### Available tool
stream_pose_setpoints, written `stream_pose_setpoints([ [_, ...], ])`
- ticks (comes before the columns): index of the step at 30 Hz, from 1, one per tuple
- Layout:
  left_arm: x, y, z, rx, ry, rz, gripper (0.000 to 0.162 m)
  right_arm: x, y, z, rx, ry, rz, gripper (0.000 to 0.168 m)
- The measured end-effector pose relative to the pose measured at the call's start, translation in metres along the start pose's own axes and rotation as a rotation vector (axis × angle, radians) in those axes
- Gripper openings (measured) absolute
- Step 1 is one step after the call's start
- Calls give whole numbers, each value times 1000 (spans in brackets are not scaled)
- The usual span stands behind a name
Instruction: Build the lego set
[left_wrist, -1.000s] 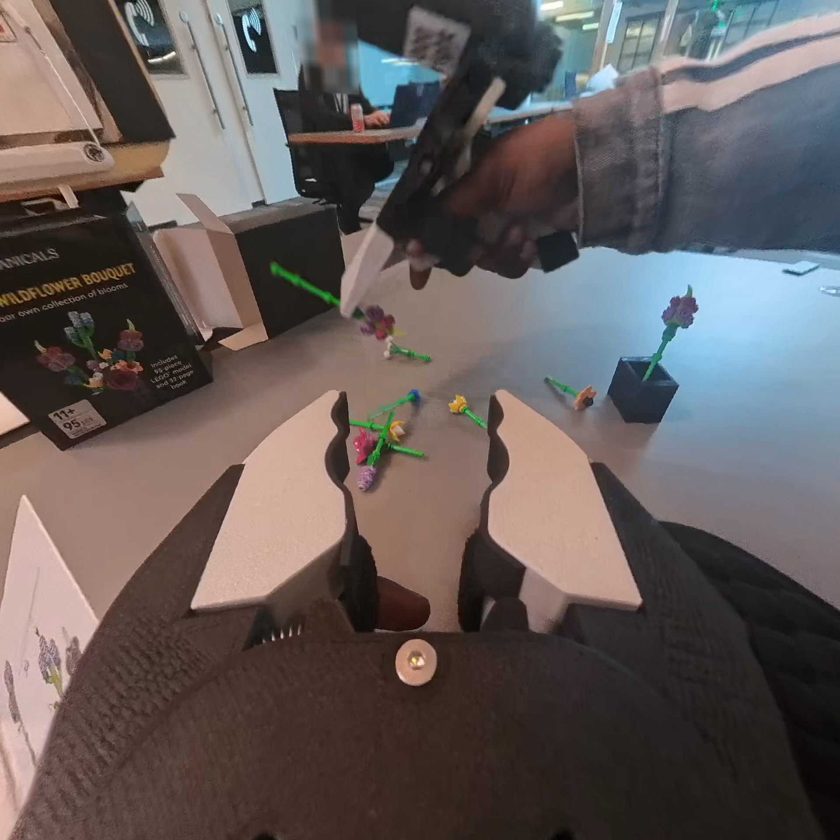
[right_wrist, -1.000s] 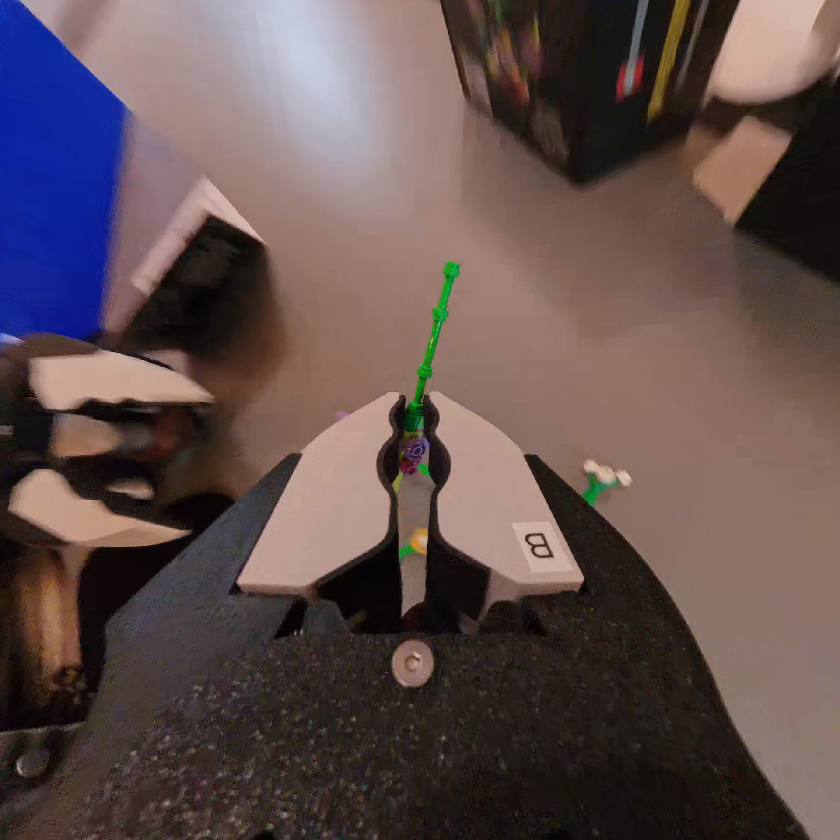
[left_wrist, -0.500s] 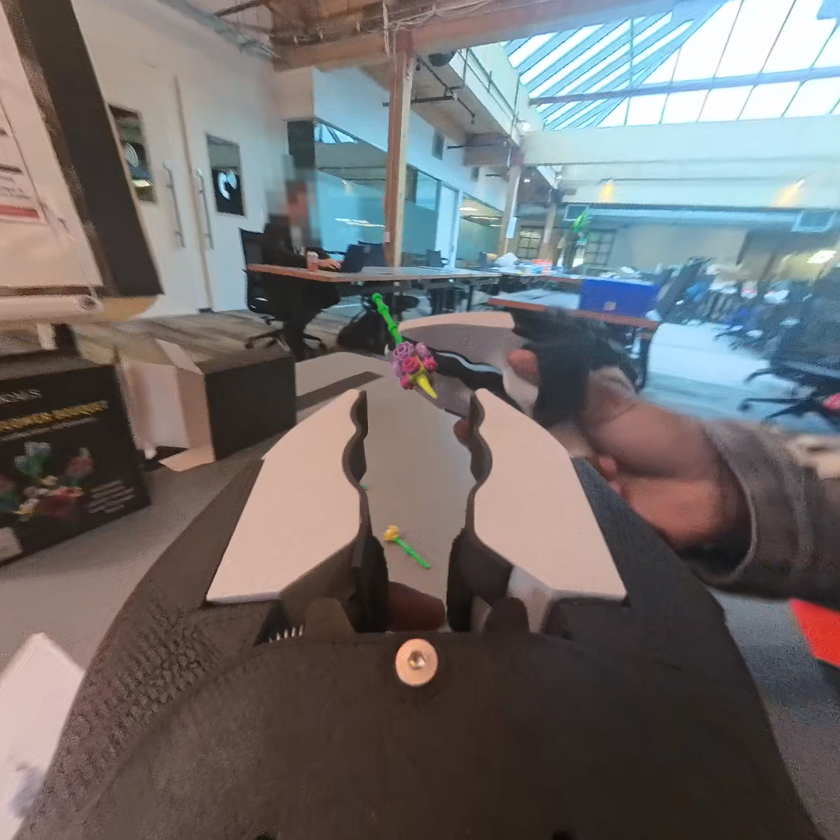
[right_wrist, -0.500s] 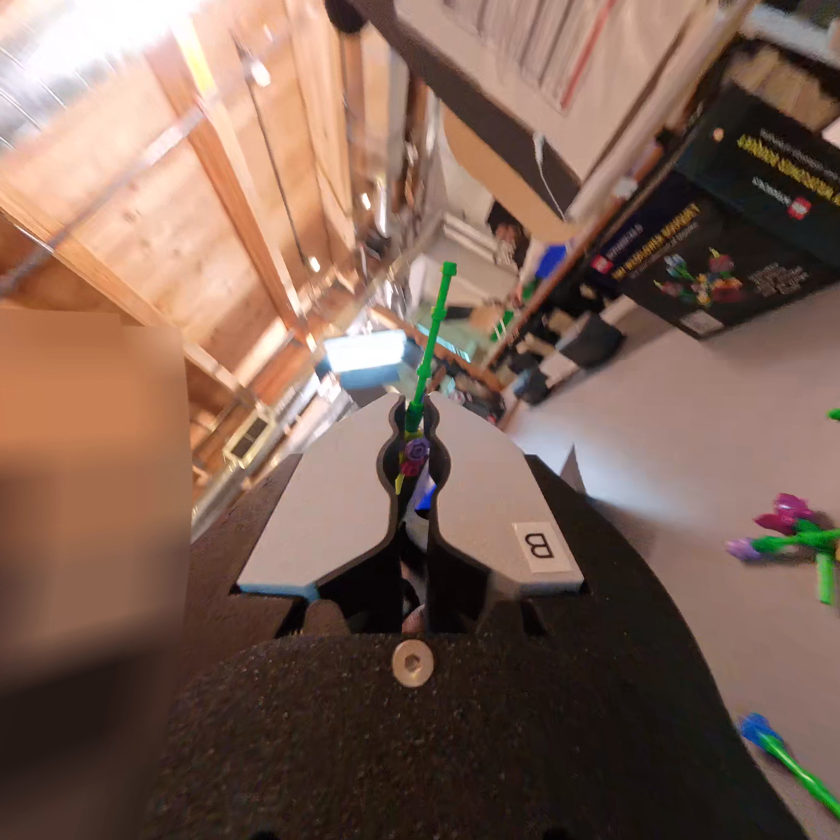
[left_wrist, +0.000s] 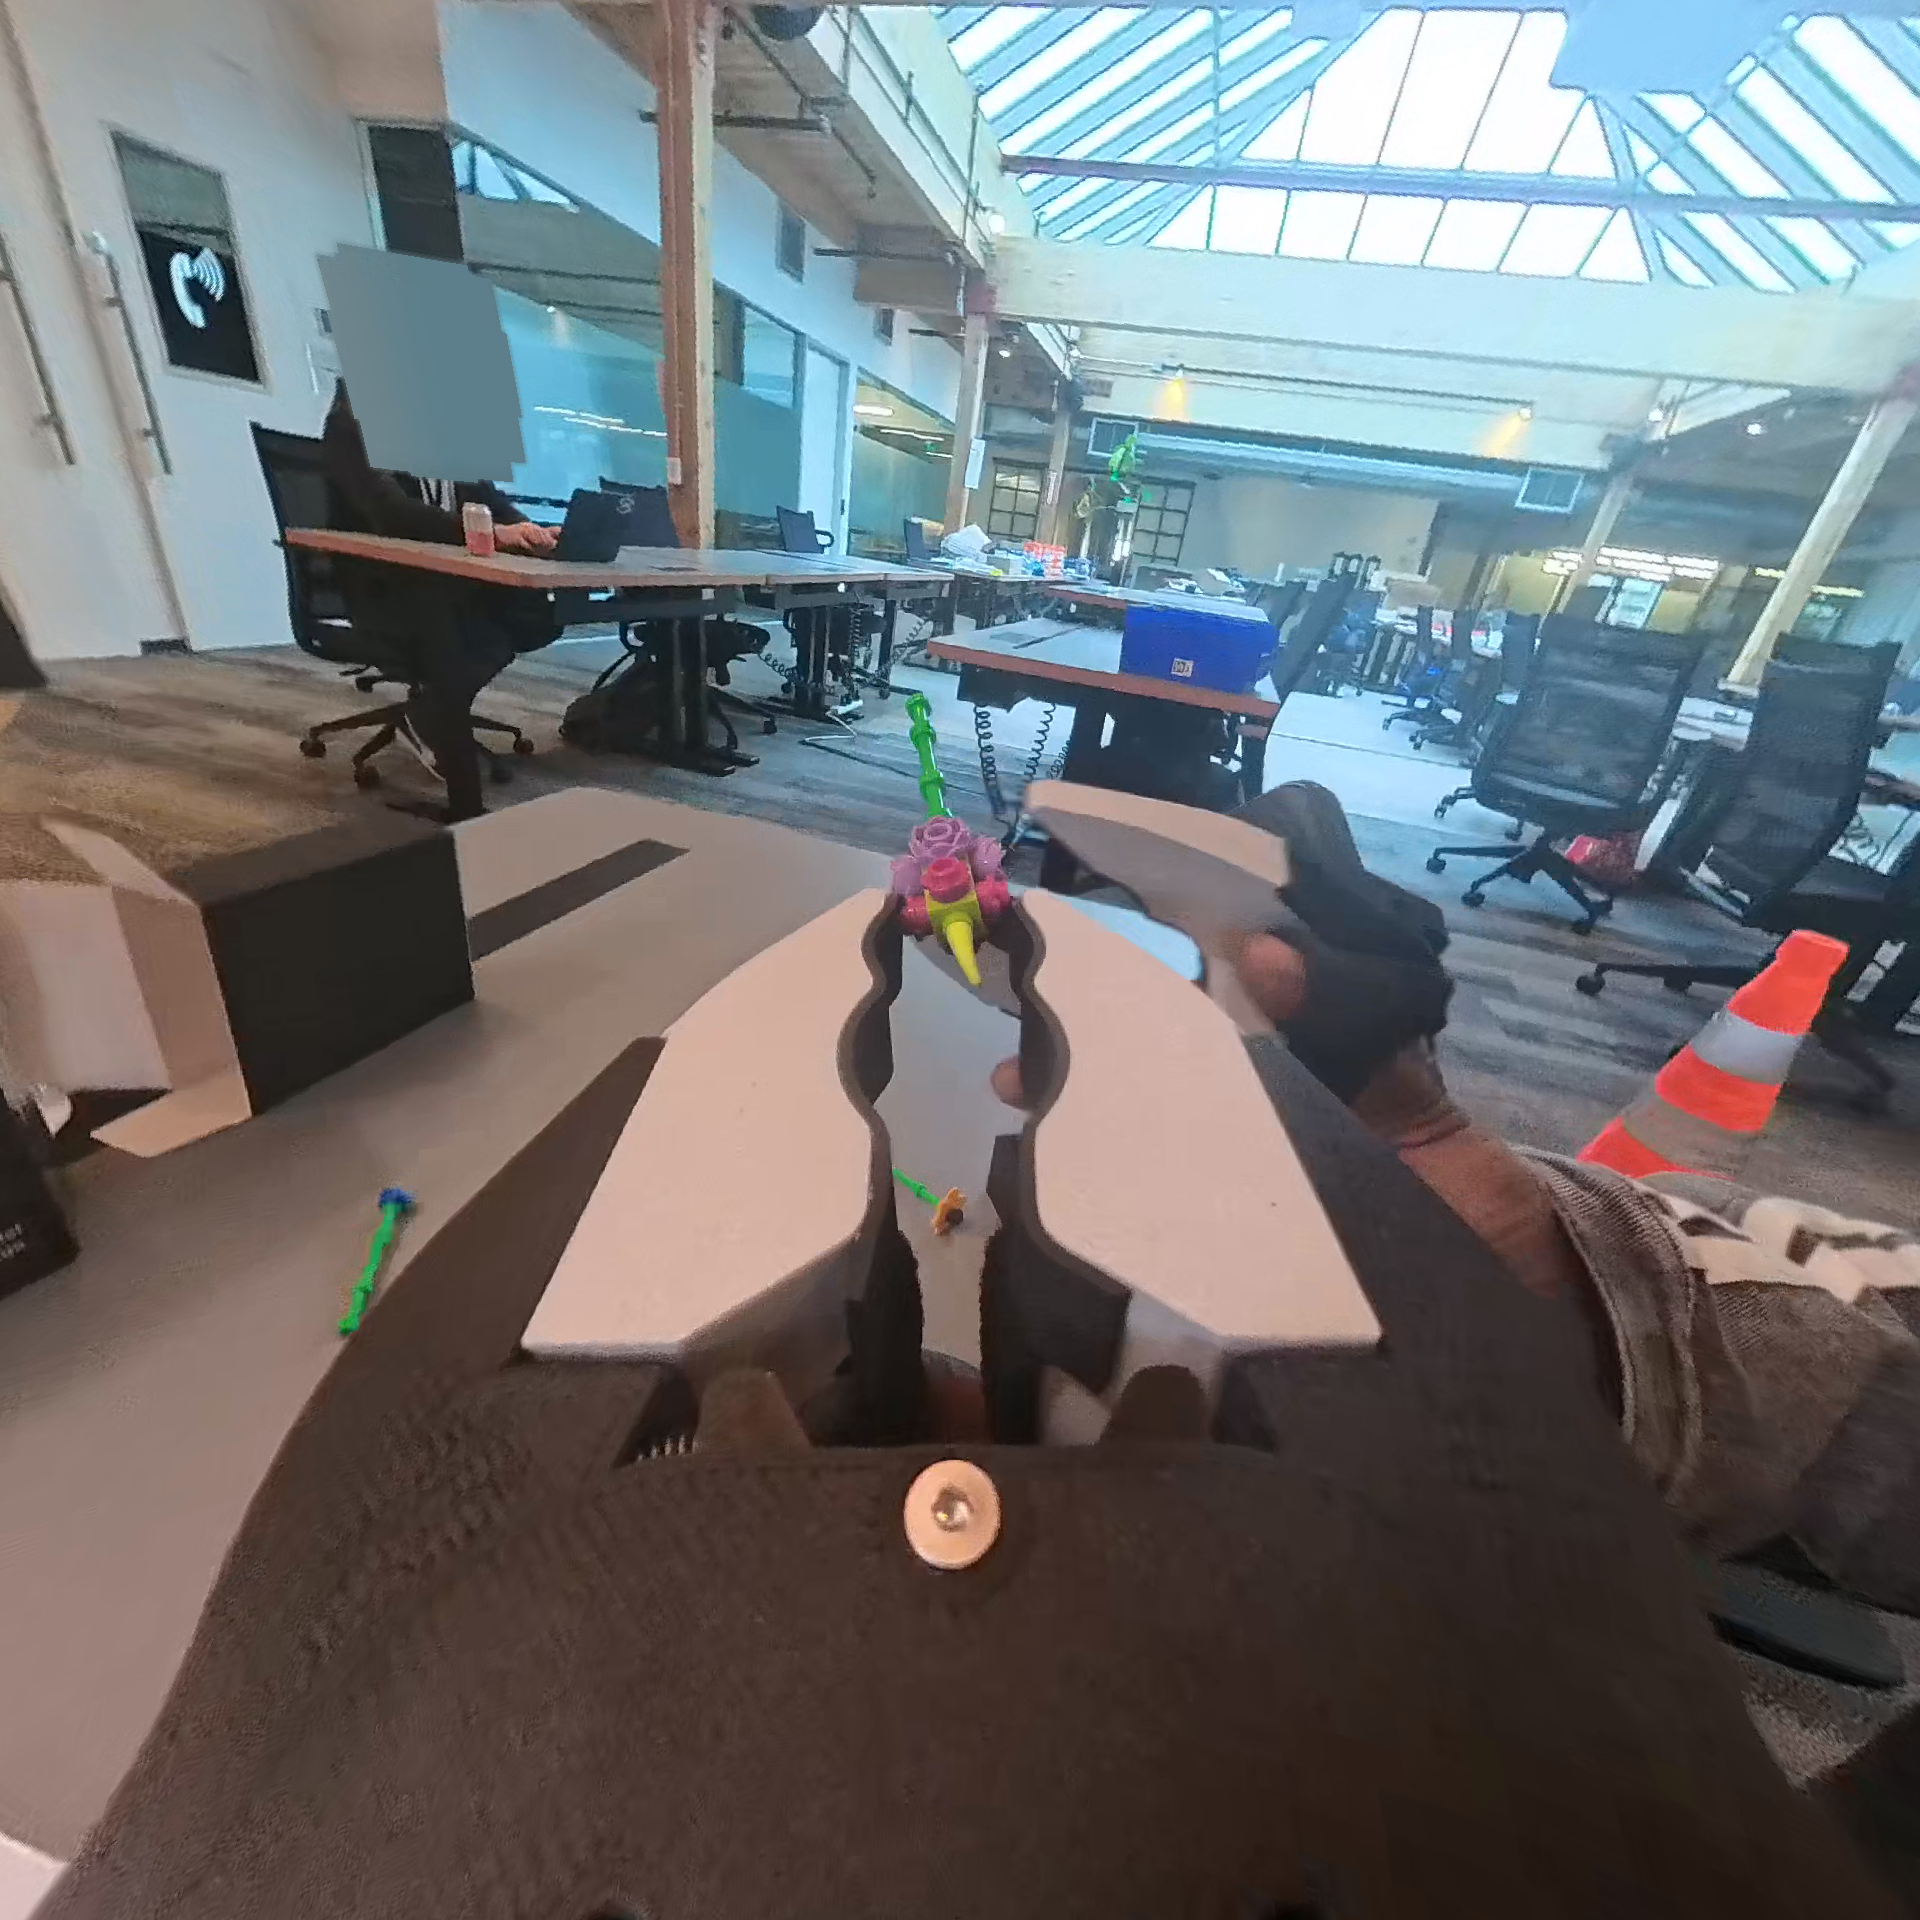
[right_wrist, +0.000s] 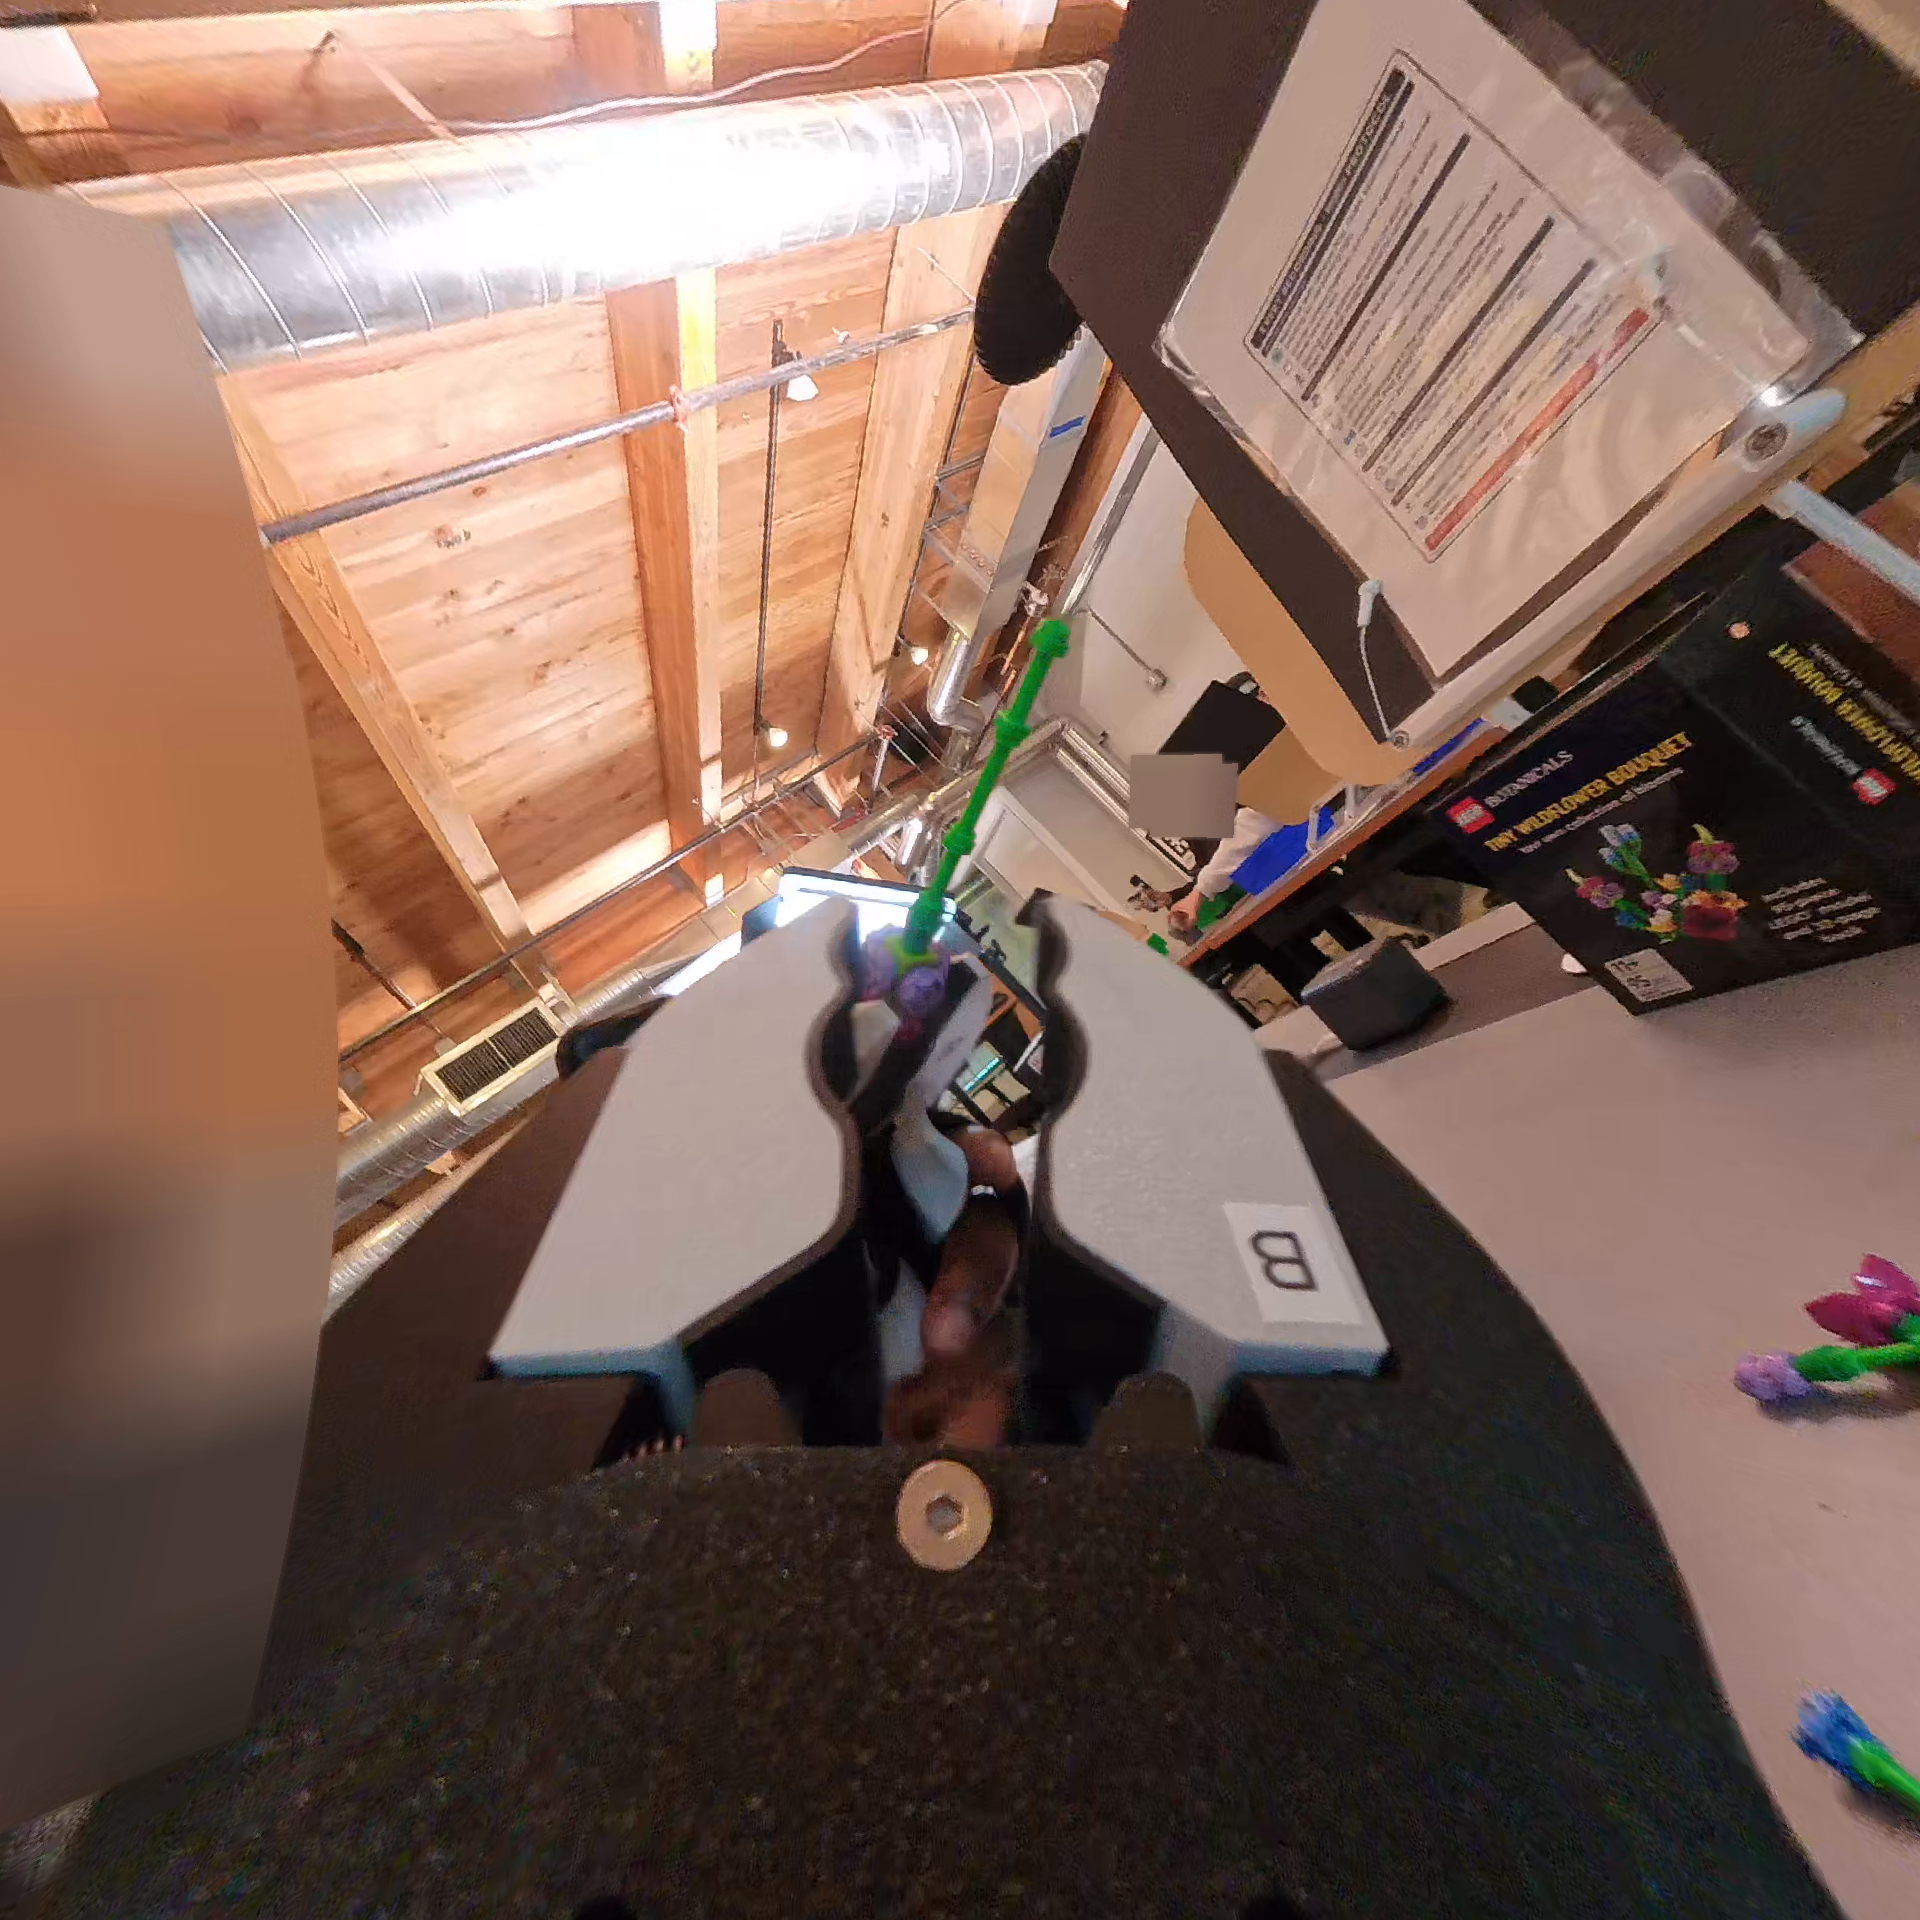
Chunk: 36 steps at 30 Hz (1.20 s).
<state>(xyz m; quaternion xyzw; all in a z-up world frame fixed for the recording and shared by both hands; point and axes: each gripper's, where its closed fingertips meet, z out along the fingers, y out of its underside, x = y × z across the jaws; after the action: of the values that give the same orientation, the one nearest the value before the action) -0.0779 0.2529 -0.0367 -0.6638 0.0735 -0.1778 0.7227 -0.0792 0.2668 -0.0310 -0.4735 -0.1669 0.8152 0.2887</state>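
Observation:
A lego flower with a purple and pink head, a yellow-green cone and a green stem is up in the air above the grey table. My left gripper is shut on the flower's head, with both pads against its pink sides. A finger of my right gripper shows just behind it, apart from the flower. In the right wrist view my right gripper is open, and the flower stands between its fingertips with a gap to the right pad. The stem points away.
A black box stands on the table at the left. A blue flower and an orange flower lie on the table. The set's box and more flowers show in the right wrist view. An orange cone stands on the floor. Both grippers' tips are close together, under 4 cm apart.
My right gripper lifted the flower off the table and brought it between my left fingers. My left gripper closed on the flower head, and my right gripper opened and let go.

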Motion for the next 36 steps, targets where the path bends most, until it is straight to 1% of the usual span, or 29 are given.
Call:
stream_pose_setpoints([
  [2, 3, -7, 3, -24, 16, 20, 20, -4, -19, -20, 12, 40, -30, 50],
  [3, 5, -7, 5, -57, 29, 29, 20, -6, -34, -35, 38, 73, -69, 53],
  [5, 8, 2, 11, -168, 51, 55, 20, -6, -69, -69, 94, 186, -205, 54],
  [8, 19, 40, 23, -435, 137, 59, 20, -7, -117, -118, 160, 342, -412, 51],
  [11, 34, 80, 38, -609, 234, -2, 20, 10, -136, -151, 111, 494, -535, 53],
  [13, 40, 104, 44, -723, 280, -20, 20, 18, -140, -164, 93, 544, -564, 53],
  [16, 41, 124, 50, -838, 298, 9, 20, 30, -139, -171, 57, 572, -562, 53],
  [19, 34, 132, 53, -938, 287, 99, 20, 39, -136, -174, 27, 586, -551, 54],
  [22, 29, 138, 57, -1012, 283, 142, 20, 43, -135, -177, 29, 591, -540, 54],
  [29, 29, 150, 64, -1112, 297, 245, 20, 45, -140, -182, 37, 605, -548, 53],
  [36, 33, 150, 69, -1138, 349, 238, 20, 42, -144, -183, 55, 606, -565, 53],
])
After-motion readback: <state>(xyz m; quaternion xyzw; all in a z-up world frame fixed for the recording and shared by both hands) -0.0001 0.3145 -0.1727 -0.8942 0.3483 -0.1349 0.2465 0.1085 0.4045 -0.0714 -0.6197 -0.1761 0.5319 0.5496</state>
